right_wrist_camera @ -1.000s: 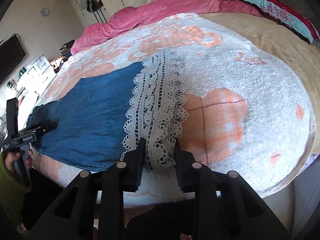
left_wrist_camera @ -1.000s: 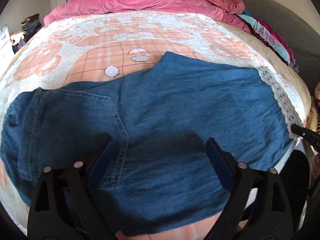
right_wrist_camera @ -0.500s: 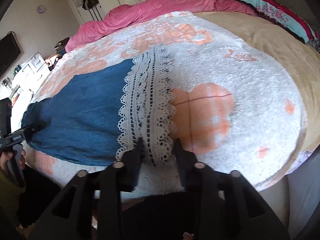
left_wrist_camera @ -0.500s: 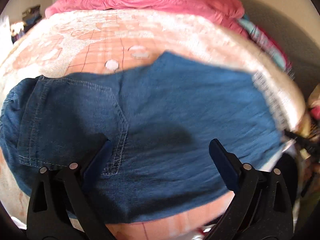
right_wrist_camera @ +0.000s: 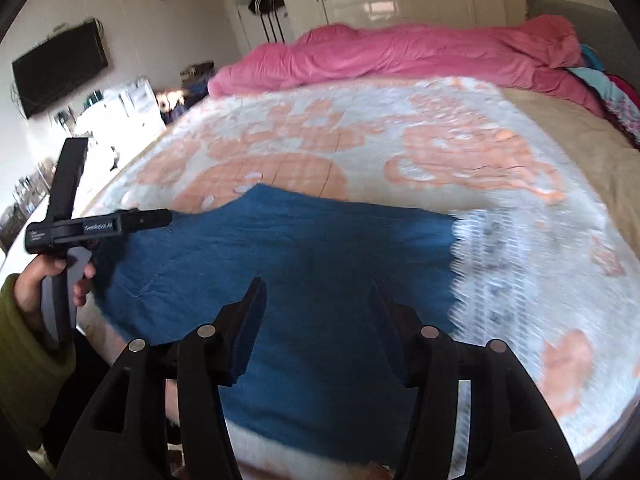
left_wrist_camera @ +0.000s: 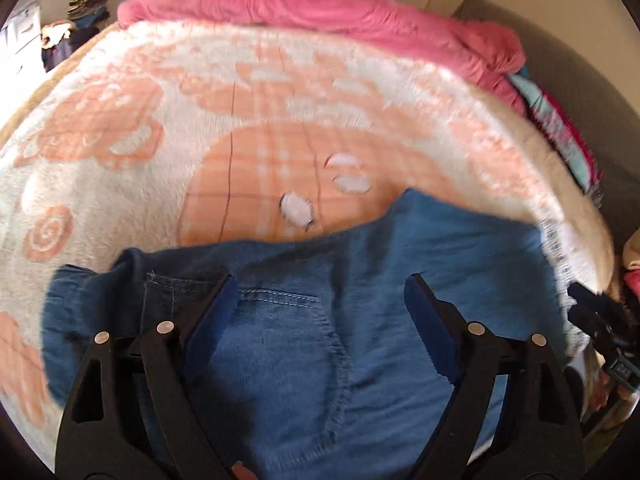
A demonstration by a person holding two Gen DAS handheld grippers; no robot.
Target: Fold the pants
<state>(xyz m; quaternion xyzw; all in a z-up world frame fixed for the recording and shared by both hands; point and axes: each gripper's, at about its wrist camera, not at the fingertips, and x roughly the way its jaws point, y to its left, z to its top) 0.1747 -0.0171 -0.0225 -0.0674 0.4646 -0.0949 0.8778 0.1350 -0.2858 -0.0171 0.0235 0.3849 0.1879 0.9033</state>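
Note:
Blue denim pants (left_wrist_camera: 360, 300) with a white lace hem (right_wrist_camera: 500, 264) lie flat along the near edge of the bed. My left gripper (left_wrist_camera: 320, 300) is open, hovering over the waist and pocket end. My right gripper (right_wrist_camera: 316, 304) is open and empty over the middle of the pants (right_wrist_camera: 304, 248), with the lace hem to its right. The left gripper (right_wrist_camera: 100, 224) also shows in the right wrist view, held in a hand at the waist end. The right gripper (left_wrist_camera: 600, 320) shows at the right edge of the left wrist view.
The bed carries a white and peach fleece blanket (left_wrist_camera: 200, 120). A pink duvet (right_wrist_camera: 400, 56) is bunched along the far side. Colourful bedding (left_wrist_camera: 560, 132) lies at the right. A wall TV (right_wrist_camera: 60, 68) and cluttered furniture stand left of the bed.
My right gripper has let go of the lace hem, opened, and moved left over the middle of the pants. My left gripper has shifted left toward the waist, still open.

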